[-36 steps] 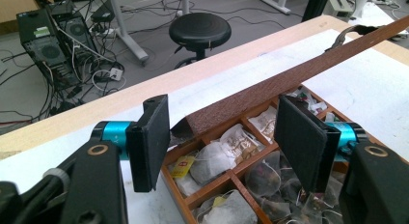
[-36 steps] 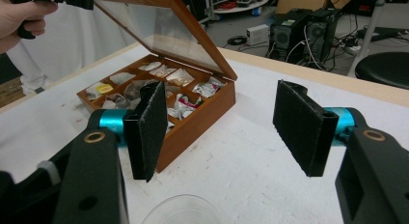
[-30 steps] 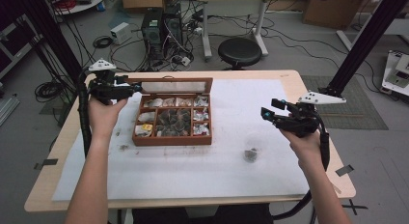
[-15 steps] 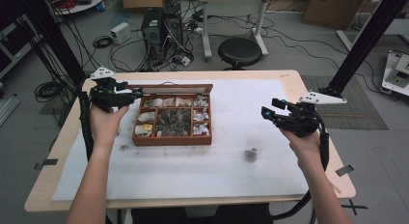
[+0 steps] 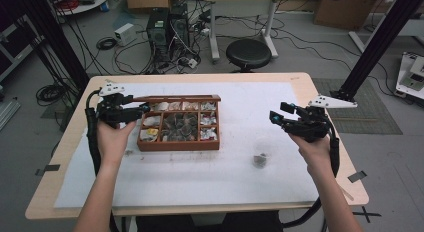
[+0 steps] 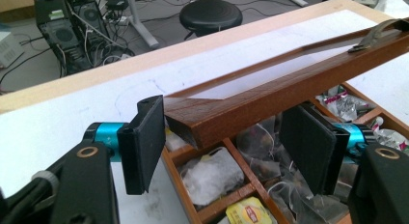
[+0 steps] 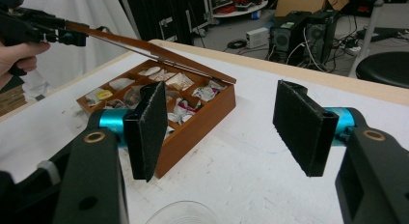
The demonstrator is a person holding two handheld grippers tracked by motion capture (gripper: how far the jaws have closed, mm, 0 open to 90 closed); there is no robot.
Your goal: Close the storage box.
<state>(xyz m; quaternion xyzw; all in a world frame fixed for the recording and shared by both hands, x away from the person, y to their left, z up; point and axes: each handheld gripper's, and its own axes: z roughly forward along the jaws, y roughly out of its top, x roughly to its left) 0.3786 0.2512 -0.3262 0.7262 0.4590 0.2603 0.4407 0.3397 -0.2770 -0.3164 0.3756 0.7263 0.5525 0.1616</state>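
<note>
A wooden tea box (image 5: 177, 144) with several compartments of tea bags sits left of the table's centre. Its hinged lid (image 5: 175, 98) hangs part-way down over it, tilted in the right gripper view (image 7: 144, 48). My left gripper (image 5: 145, 108) is at the lid's left front corner. Its jaws have just been opening. In the left gripper view the lid's corner (image 6: 270, 93) lies between them, close to one pad (image 6: 149, 137) and clear of the other, so my left gripper (image 6: 224, 147) is open. My right gripper (image 5: 274, 117) hovers open and empty right of the box.
A small clear glass (image 5: 260, 154) with something dark in it stands on the white sheet in front of my right gripper. The table's edges run close to both hands. A stool (image 5: 248, 53), computers and cables lie on the floor beyond.
My left hand has sunk and shifted toward the box, and the lid has come down with it from a steeper angle. The right hand has stayed where it was.
</note>
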